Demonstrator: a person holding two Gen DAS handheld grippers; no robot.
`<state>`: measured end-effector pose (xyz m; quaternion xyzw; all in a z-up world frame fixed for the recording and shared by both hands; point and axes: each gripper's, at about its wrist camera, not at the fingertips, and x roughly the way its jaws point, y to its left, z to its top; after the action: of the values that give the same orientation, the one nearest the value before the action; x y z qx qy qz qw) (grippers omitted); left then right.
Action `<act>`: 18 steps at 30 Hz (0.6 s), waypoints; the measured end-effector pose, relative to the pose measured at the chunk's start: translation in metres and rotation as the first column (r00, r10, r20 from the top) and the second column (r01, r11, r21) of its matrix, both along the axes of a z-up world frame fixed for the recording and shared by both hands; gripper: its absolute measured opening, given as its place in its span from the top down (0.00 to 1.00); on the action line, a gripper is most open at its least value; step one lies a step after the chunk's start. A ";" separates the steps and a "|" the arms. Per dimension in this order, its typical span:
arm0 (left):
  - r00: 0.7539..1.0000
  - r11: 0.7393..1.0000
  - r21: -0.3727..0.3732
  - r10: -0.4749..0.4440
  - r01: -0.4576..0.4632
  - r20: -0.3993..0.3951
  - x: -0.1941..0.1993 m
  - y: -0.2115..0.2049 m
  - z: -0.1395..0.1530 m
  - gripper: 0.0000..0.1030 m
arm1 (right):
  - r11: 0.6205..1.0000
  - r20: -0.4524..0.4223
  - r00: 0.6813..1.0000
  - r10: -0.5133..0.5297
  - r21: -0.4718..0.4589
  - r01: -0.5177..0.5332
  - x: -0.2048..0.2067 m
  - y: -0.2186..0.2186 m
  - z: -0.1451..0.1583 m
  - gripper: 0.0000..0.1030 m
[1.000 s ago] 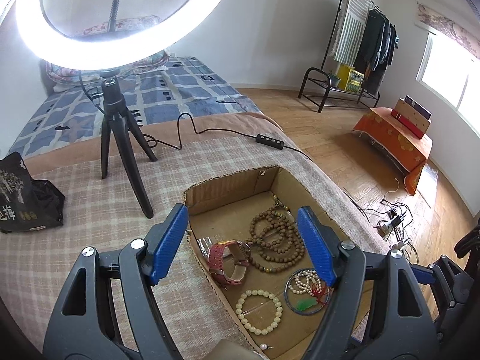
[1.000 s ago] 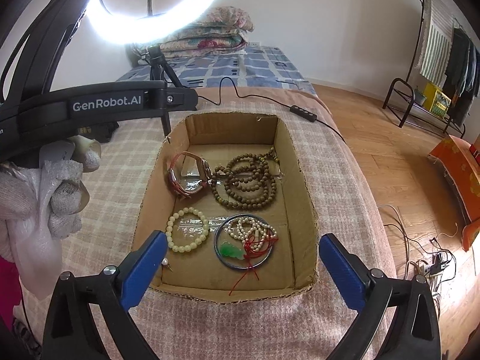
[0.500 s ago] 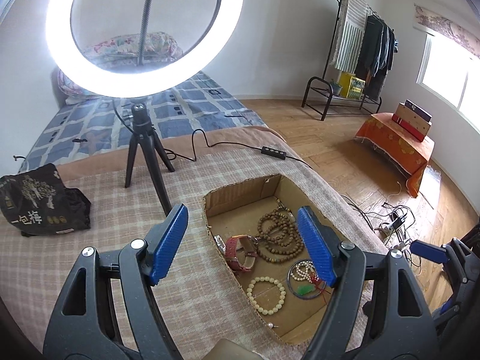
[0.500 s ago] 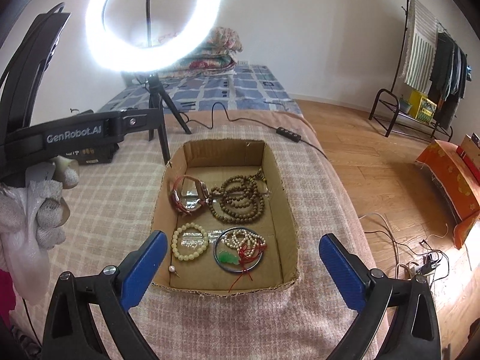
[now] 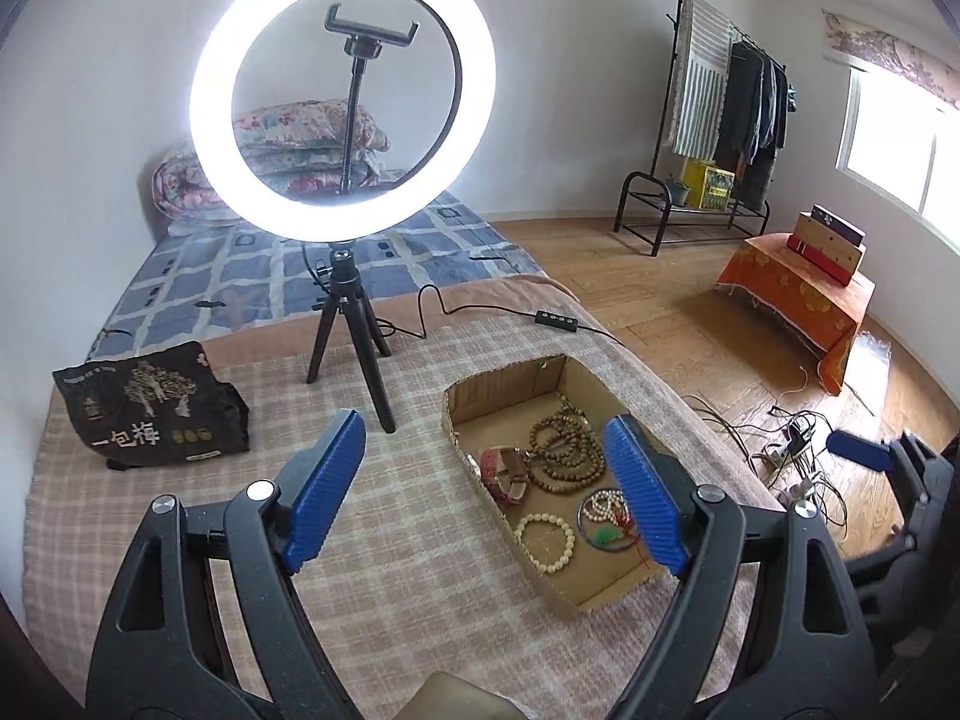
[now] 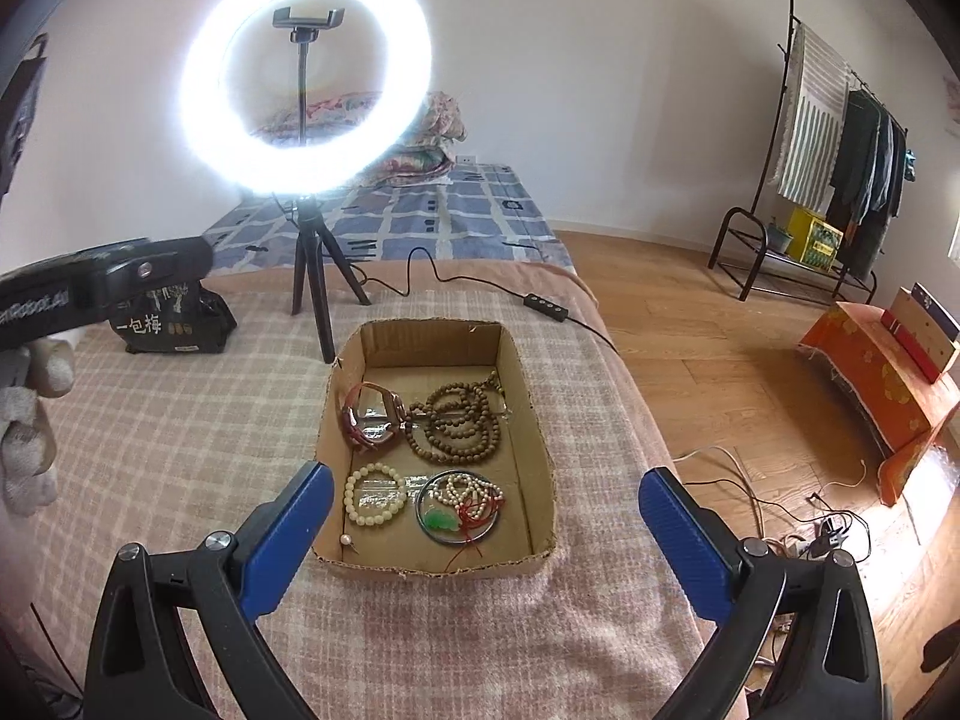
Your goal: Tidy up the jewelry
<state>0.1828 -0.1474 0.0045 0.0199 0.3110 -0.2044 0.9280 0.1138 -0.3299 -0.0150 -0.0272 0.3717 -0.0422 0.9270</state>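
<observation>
Cardboard box (image 6: 537, 420), one in number, sits open-topped on the checked blanket (image 6: 180, 420) toward its right edge. Your inventory inside it comes to five pieces plus one loose pearl. At the far end: one red-strapped watch (image 6: 369, 420) on the left and one long strand of brown wooden beads (image 6: 459, 420), coiled in several loops, touching the watch on its right. At the near end: one cream bead bracelet (image 6: 373, 493) on the left, and just beside it one dark bangle (image 6: 461, 510) lying flat. Inside the bangle's ring lie one string of small pale beads, a green pendant and a red cord; whether these are joined as one piece cannot be told. The single loose pearl (image 6: 345, 539) rests in the near left corner.

On the blanket you also have one lit ring light (image 5: 342, 90) on a black tripod and one black printed bag (image 5: 150, 414).

Your left gripper (image 5: 480, 495) stands wide apart, holding and touching nothing, above the blanket beside the box's left wall. Your right gripper (image 6: 486, 531) is likewise spread wide with nothing between its blue pads (image 6: 684, 534), poised on the near side of the box with its near end showing between the fingers.
</observation>
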 end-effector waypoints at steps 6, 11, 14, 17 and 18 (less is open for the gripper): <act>1.000 1.000 0.004 0.004 -0.004 -0.009 -0.033 0.019 0.003 0.18 | 1.000 0.034 0.999 -0.025 0.014 0.025 -0.010 -0.001 0.012 0.00; 1.000 1.000 0.029 0.004 -0.005 0.028 -0.057 0.025 0.006 0.15 | 0.999 0.038 0.999 -0.036 0.041 0.034 -0.019 -0.003 0.009 0.00; 0.998 1.000 0.030 0.006 -0.008 0.055 -0.071 0.028 0.006 0.03 | 0.999 0.048 0.998 -0.035 0.018 0.034 -0.024 0.000 0.008 0.00; 0.997 0.999 0.029 0.011 -0.014 0.078 -0.083 0.030 0.005 0.02 | 1.000 0.052 0.998 -0.021 -0.009 0.021 -0.027 0.004 0.007 0.00; 0.997 0.999 0.035 0.012 -0.014 0.078 -0.086 0.030 0.004 0.02 | 1.000 0.055 0.998 -0.020 -0.018 0.021 -0.029 0.005 0.008 0.00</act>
<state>0.0965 -0.1178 0.0084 0.0423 0.2786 -0.1918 0.9401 0.0853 -0.3251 -0.0075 -0.0308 0.3459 -0.0557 0.9361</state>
